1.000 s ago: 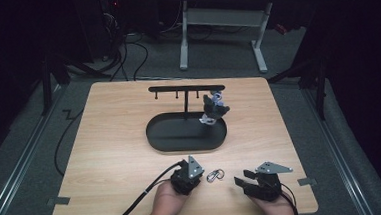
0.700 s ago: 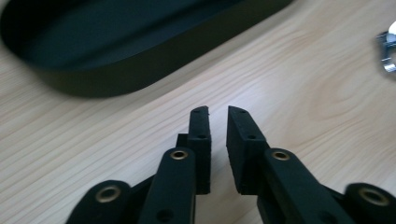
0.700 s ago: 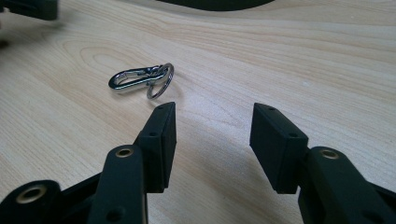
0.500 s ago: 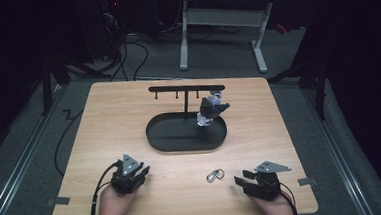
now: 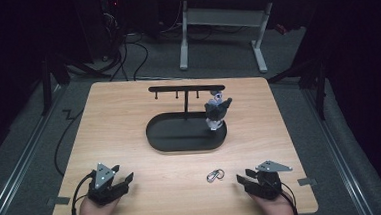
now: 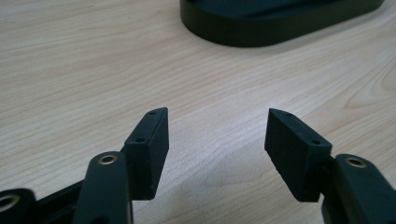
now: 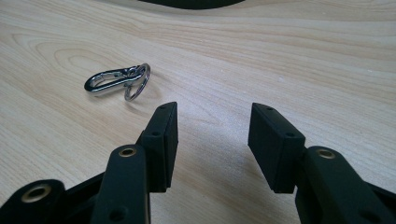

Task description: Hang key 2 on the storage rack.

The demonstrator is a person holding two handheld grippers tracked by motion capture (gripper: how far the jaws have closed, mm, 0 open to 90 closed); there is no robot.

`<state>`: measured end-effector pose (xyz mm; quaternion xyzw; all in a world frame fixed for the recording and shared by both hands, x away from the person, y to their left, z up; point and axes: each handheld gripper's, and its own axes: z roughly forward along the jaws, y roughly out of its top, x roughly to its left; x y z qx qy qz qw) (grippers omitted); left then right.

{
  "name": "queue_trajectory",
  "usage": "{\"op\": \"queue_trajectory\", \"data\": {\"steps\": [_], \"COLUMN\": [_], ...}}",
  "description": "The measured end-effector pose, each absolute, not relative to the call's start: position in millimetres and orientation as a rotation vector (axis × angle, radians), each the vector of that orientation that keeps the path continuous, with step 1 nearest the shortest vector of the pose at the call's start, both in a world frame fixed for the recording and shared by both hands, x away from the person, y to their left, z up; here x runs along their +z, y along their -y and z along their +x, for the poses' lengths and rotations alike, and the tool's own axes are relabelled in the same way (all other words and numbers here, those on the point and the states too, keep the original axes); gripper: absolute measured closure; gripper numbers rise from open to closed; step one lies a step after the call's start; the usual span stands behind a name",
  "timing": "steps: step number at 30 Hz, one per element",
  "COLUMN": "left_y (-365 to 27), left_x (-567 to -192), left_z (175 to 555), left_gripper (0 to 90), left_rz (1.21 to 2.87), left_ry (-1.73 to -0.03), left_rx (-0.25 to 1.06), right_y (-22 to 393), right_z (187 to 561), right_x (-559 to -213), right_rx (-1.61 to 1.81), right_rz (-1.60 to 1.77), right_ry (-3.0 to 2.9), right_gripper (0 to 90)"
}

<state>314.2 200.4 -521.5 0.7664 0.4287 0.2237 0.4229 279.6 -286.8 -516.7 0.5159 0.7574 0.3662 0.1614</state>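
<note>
On the near edge of the counter (image 5: 129,121), your left gripper (image 5: 114,184) now rests at the front left corner with its jaws spread apart and nothing between them; a second ago it sat near the middle, right beside the metal clip (image 5: 215,175), and half a second ago it was already most of the way back to where it is now. The clip has not moved in that time and lies bare on the wood between your two hands, nearer the right one, so your left hand looks to have let it go or given up on it, and any pickup now falls to the right side. Your right gripper (image 5: 247,178) has kept its place at the front right corner, jaws likewise open and empty, pointed towards the clip but apart from it. Farther back, the black oval tray (image 5: 180,143) with its pegged hanging rack (image 5: 185,89) stands mid-counter, and a small grey figure (image 5: 216,111) hangs at the rack's right end above the tray; if the clip belongs on a peg, that step is not yet done. From above, the clip is only a small glint. Your right gripper view shows it properly: a silver snap hook with a split ring (image 7: 119,80), lying flat, up and to the left of the left jaw. Your left gripper view shows bare wood ahead and the tray's rounded rim (image 6: 261,32) beyond.
</note>
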Motion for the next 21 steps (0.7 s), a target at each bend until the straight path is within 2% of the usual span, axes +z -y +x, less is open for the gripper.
{"op": "queue_trajectory", "data": {"steps": [8, 13, 21], "left_y": [-211, -214, -209], "left_x": [-519, -519, -517], "left_z": [318, 319, 318], "left_gripper": [37.4, 37.5, 37.8], "left_rz": [1.898, 1.894, 1.895], "left_ry": [-1.057, -1.048, -1.014], "left_rx": [0.547, 0.53, 0.527], "right_y": [280, 275, 267], "right_z": [280, 287, 293], "right_x": [-508, -506, -497], "right_rx": [0.98, 0.909, 0.793], "right_rz": [1.485, 1.496, 1.463], "right_ry": [-2.162, -2.204, -2.296], "right_gripper": [51.3, 45.2, 43.4]}}
